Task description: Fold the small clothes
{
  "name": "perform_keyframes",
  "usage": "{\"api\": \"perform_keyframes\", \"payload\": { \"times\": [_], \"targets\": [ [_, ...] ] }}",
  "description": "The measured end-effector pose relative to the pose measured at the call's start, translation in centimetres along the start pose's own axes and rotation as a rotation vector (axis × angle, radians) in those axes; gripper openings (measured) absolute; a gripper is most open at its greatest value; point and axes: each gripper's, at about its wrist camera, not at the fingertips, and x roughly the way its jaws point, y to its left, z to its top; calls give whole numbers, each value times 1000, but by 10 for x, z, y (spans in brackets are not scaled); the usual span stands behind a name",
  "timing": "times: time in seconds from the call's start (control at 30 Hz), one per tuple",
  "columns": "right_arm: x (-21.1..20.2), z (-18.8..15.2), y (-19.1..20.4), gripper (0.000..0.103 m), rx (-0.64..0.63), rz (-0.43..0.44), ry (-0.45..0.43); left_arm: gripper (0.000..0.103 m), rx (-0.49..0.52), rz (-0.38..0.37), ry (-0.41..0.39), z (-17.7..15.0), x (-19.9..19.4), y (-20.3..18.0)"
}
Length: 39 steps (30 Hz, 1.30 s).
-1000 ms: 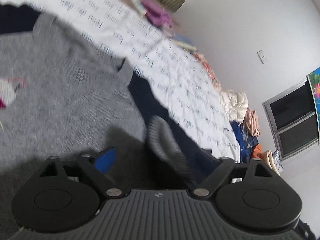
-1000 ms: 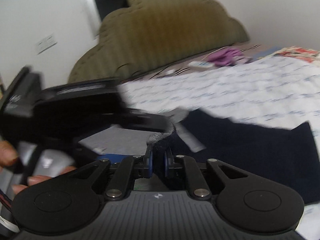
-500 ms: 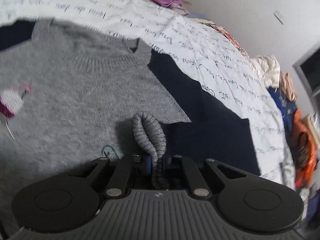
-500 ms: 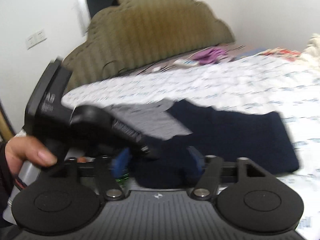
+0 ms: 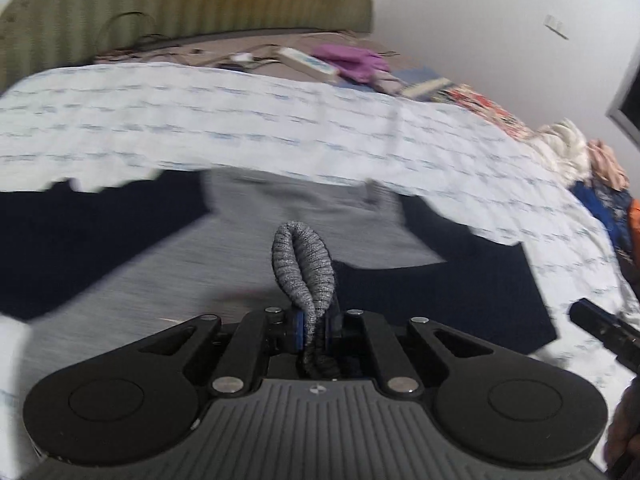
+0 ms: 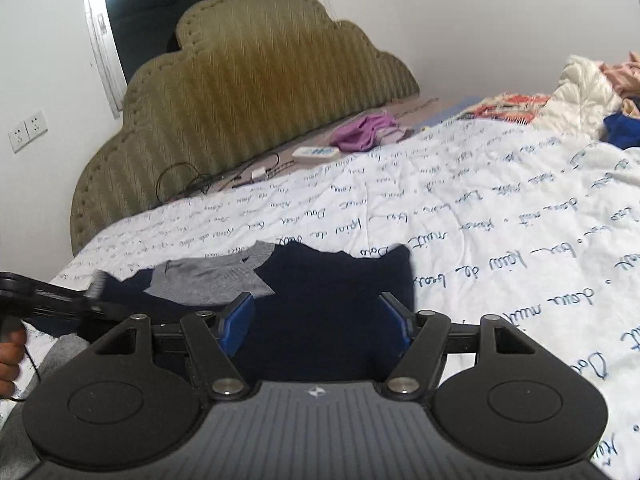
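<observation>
From the left wrist, one grey sweater (image 5: 248, 248) lies on the bed (image 5: 280, 120) over a dark navy garment (image 5: 460, 292); the left gripper (image 5: 313, 326), spread a second ago, now pinches a rolled grey fold that stands upright. From the right wrist, the right gripper (image 6: 316, 320), pressed together a second ago, is spread over the navy cloth, nothing between its fingers; the sweater runs leftward.

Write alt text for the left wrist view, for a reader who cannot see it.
The left gripper is shut on a fold of grey knit sweater, a loop of fabric standing up from the jaws. The sweater lies blurred over a dark navy cloth on a white quilt printed with script, a green padded headboard behind.
</observation>
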Motion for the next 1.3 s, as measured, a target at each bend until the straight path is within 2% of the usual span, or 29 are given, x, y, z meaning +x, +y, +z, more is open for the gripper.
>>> {"api": "perform_keyframes", "payload": {
  "times": [0.17,0.3,0.5,0.6,0.87,1.07,1.1,1.13,1.17,1.2,1.23,1.3],
  "targets": [
    [28,4,18,67,-90,-10,79,9,-24,89,-2,4,-15,51],
    [52,4,41,67,-156,23,116,9,-37,132,23,1,-13,70],
    [93,0,68,67,-236,34,182,9,-42,147,48,-8,-5,77],
    [104,-3,69,67,-230,24,205,9,-49,148,41,-8,-6,80],
    [113,-11,63,67,-235,1,244,9,-55,187,69,-15,6,89],
    [106,-4,67,68,-229,10,219,12,-65,187,63,-18,10,93],
    [107,-4,68,68,-230,11,223,13,-64,191,59,-19,10,93],
    [110,-6,68,70,-232,5,239,25,-64,196,53,-20,10,93],
    [114,-9,69,70,-237,-6,256,25,-68,188,46,-20,8,94],
    [117,-12,68,72,-241,-13,262,31,-77,173,35,-21,5,95],
    [117,-14,67,74,-243,-13,254,46,-89,170,22,-22,1,98],
    [115,-12,68,74,-238,-19,252,62,-104,175,-22,-24,-16,106]
  ]
}}
